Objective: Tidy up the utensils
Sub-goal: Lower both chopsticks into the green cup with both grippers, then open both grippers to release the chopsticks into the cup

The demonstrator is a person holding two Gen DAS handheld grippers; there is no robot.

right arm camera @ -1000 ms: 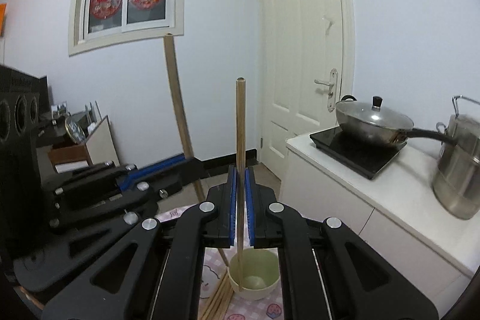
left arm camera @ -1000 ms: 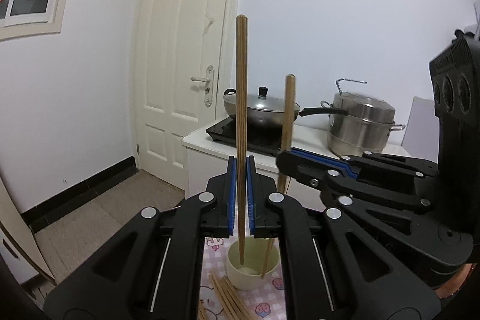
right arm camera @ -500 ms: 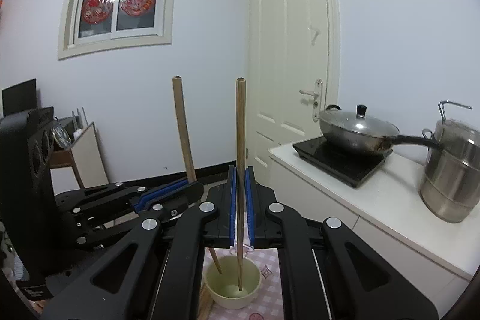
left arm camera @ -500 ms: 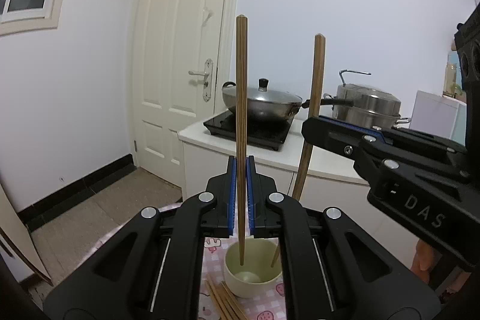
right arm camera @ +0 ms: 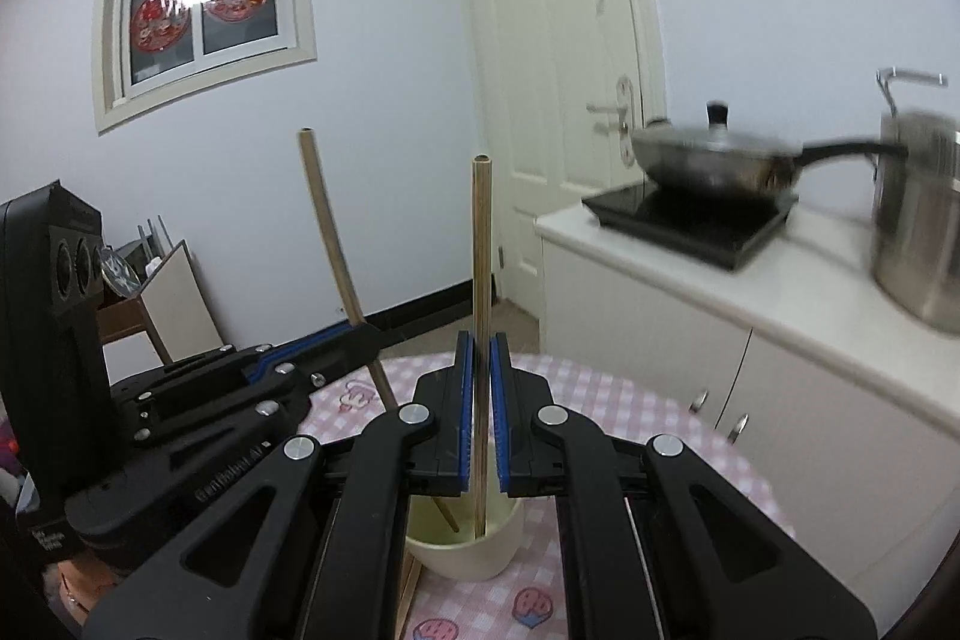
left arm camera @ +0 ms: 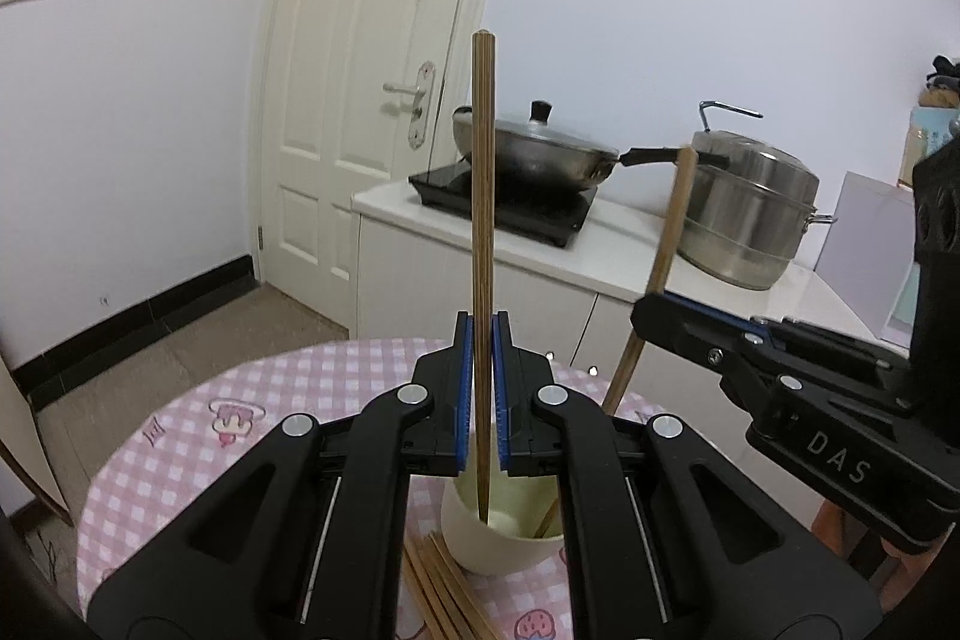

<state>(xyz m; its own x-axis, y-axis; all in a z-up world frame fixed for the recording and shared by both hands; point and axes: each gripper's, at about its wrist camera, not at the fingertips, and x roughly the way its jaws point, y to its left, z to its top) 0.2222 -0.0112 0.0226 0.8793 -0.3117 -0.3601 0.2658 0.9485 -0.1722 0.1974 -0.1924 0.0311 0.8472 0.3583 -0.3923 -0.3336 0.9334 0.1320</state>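
Observation:
My left gripper [left arm camera: 480,394] is shut on a wooden chopstick [left arm camera: 483,196] held upright, its lower tip inside a cream cup [left arm camera: 489,547]. My right gripper [right arm camera: 479,400] is shut on a second chopstick [right arm camera: 481,280], also upright, with its tip in the same cup [right arm camera: 468,550]. Each gripper shows in the other's view: the right gripper [left arm camera: 654,310] with its chopstick [left arm camera: 666,244] leaning, and the left gripper [right arm camera: 360,337] with its chopstick [right arm camera: 330,232] leaning. Several loose chopsticks [left arm camera: 444,592] lie on the table beside the cup.
The cup stands on a round table with a pink checked cloth [left arm camera: 288,400]. Behind it is a white counter [left arm camera: 600,256] with a cooktop, a lidded wok [left arm camera: 534,154] and a steel steamer pot [left arm camera: 744,214]. A white door [left arm camera: 372,100] is at the back.
Both grippers have come lower and tilted down over the table. The two chopstick tips now sit deeper in the cup, and more of the tablecloth shows.

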